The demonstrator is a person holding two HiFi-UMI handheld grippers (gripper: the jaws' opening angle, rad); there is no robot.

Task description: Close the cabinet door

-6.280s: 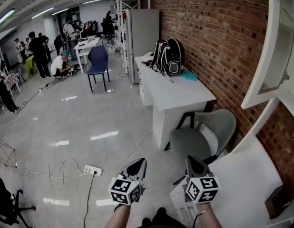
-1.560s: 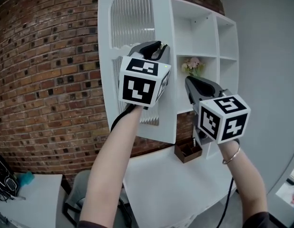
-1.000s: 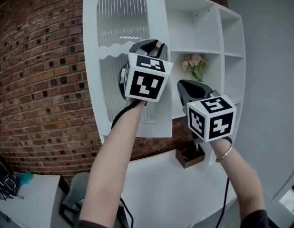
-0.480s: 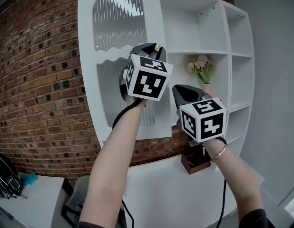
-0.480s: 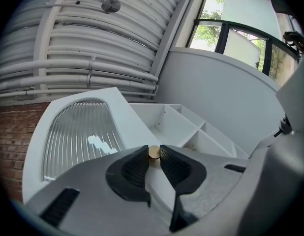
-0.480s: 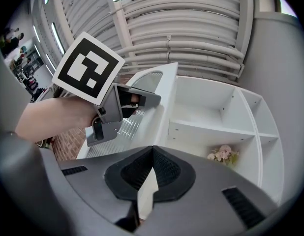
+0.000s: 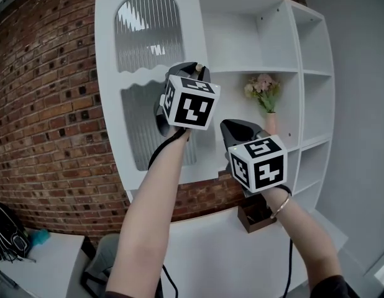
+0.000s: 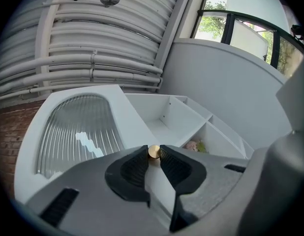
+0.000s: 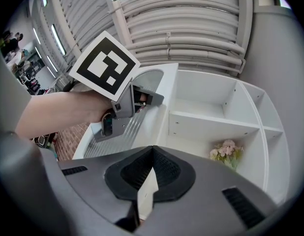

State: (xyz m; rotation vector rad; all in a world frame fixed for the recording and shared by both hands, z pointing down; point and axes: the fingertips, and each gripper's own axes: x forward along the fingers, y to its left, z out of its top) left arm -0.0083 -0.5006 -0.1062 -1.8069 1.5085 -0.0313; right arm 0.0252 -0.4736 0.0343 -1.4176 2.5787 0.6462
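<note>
**Head view.** The cabinet door (image 7: 110, 110) stands partly open, swung out left of the white cabinet (image 7: 291, 54), with its free edge nearest me. Main risk, in my judgement: the brass knob (image 7: 197, 71) is small and round. A push that runs off its axis could let the pads slide off, leaving the door short of the frame or letting it rebound. Second risk: my right gripper (image 7: 232, 126) hangs just right of that free edge, in front of the open compartment, and could be caught as the gap closes. The flower vase (image 7: 270, 122) sits on a shelf inside. I cannot tell how near the front edge it stands, so contact with the door is possible.

**Left gripper view.** My left gripper (image 8: 153, 154) is clamped on the knob. The two pads press it from either side at their tips, part-way open to its width. The ribbed glass panel (image 8: 76, 134) lies to the left and the shelves to the right.

**Right gripper view.** The jaw tips meet and nothing is between them, so this gripper is clenched and empty. It touches neither the door nor the cabinet.
</note>
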